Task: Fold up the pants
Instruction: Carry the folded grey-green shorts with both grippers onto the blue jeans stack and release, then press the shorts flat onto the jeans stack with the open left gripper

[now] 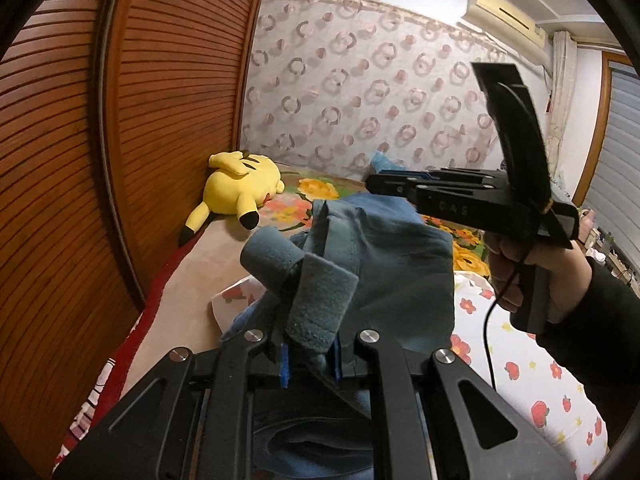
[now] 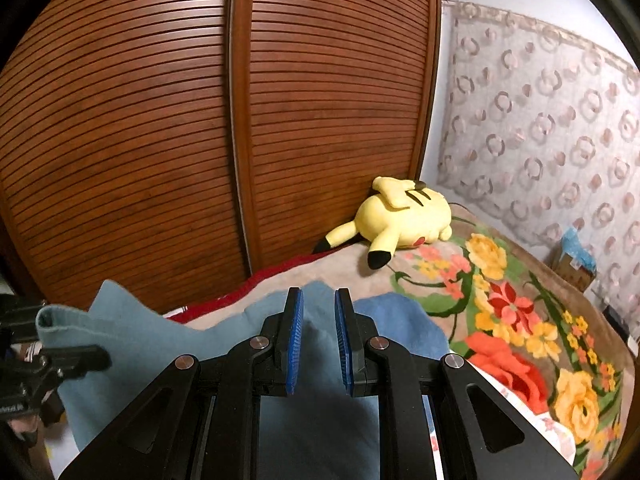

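The blue-grey fleece pants [image 1: 384, 264] are lifted above the bed. My left gripper [image 1: 310, 354] is shut on a bunched hem of the pants, and the cloth hangs over its blue pads. My right gripper [image 2: 319, 312] is open, its blue pads a little apart, with the pants [image 2: 160, 344] spread under and behind them; I cannot see cloth pinched between them. In the left wrist view the right gripper [image 1: 376, 184] reaches over the top edge of the pants from the right. The left gripper [image 2: 80, 354] shows at the left edge of the right wrist view, holding a cuff.
A yellow plush toy [image 2: 404, 216] lies on the floral blanket [image 2: 520, 320] by the slatted wooden wardrobe doors [image 2: 200, 120]. A curtain [image 1: 360, 80] hangs behind the bed. A white strawberry-print sheet [image 1: 532, 380] covers the near right. A small box [image 2: 574, 260] sits by the curtain.
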### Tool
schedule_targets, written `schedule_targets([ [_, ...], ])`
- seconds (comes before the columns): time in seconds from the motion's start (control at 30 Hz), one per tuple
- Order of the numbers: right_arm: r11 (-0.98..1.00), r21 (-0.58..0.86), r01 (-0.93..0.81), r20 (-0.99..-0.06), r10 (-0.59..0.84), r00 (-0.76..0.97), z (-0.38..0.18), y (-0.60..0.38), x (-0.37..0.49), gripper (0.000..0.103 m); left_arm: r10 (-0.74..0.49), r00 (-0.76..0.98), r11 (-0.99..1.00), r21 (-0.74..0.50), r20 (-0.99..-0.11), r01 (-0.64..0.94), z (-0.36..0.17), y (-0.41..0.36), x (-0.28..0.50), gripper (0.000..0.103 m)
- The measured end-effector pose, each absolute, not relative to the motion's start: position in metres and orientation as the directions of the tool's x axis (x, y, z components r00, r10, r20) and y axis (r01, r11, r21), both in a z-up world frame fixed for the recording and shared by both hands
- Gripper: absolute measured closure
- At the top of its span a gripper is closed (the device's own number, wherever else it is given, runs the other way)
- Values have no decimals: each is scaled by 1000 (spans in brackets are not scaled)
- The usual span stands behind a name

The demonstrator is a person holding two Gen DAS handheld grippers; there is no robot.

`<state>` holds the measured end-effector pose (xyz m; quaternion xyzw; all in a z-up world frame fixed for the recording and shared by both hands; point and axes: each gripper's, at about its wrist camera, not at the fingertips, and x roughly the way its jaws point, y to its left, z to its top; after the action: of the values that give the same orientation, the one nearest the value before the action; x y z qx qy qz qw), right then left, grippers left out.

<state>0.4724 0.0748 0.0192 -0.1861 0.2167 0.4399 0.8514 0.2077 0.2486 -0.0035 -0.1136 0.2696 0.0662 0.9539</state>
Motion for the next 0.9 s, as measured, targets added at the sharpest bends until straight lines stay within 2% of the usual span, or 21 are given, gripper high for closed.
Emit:
schedule_targets([
  [0.17,559,-108,-822,-546,657,519,21,60,468,86,93,836,963,-164,-541,-214,-3,252,205,76],
  [0.23,567,-103,-817,-548,653,522,22,54,464,86,103,840,963,-158,-532,-218,0,253,201,66],
  [0.27,567,-98,-818,-548,655,520,23,52,460,86,112,846,963,-153,-521,-221,3,253,197,55],
  [0.4,567,-73,-820,-547,665,509,23,39,447,86,117,858,970,-128,-500,-208,13,246,191,39],
  [0.47,567,-55,-822,-553,668,498,20,34,443,86,108,863,975,-117,-494,-189,16,239,191,36],
  [0.57,571,-24,-821,-564,670,483,14,30,443,77,107,854,981,-88,-509,-175,13,230,198,35],
  [0.77,590,-10,-807,-587,650,483,4,34,455,75,128,806,982,-39,-578,-184,-10,223,208,35],
  [0.9,601,4,-799,-591,646,483,-3,37,465,75,133,781,978,-47,-611,-204,-25,230,211,34],
])
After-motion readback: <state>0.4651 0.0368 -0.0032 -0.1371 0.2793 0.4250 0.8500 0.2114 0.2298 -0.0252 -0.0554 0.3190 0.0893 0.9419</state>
